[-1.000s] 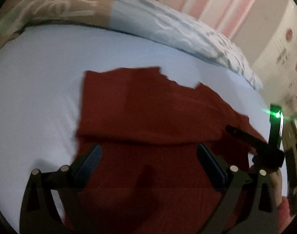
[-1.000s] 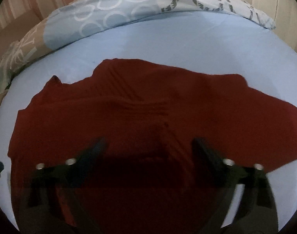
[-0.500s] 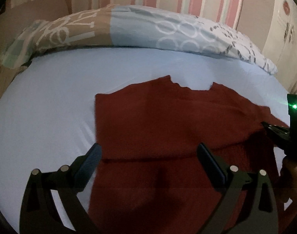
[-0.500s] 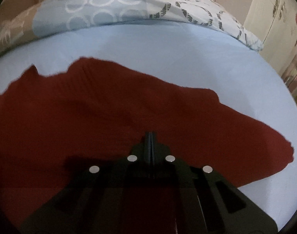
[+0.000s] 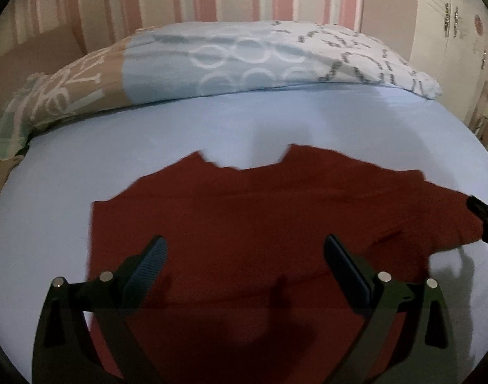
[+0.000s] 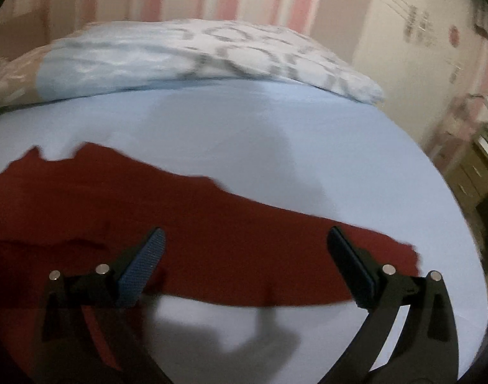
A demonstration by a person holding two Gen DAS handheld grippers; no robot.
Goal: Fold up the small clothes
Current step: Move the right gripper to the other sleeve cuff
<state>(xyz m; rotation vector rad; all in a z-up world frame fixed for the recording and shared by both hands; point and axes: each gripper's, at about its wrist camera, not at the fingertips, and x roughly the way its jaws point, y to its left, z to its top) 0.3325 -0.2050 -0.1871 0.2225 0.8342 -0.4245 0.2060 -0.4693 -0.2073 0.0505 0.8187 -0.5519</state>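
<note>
Left wrist view: the left gripper hangs above the garment, its two fingers spread wide with nothing between them. The dark red garment lies flat on the sheet, directly under and ahead of the fingers. Its long axis runs left to right across the view. The notched neckline edge is the far edge, pointing away from the gripper toward the pillow. The garment's left edge falls just left of the left finger; its right end stretches well past the right finger and tapers toward the frame's right rim. There the tip of the right gripper shows, close over the cloth — contact cannot be told. A faint crease crosses the cloth below the fingers.

Right wrist view: this picture is blurred. The right gripper is wide open too and grips nothing. The garment lies under and to the left of it, a long band running from the left rim to a narrow end just past the right finger. Its near edge passes just below the fingertips, with bare sheet beyond that edge — and more sheet ahead, up to the pillow. The left finger shows a blue ribbed pad.
</note>
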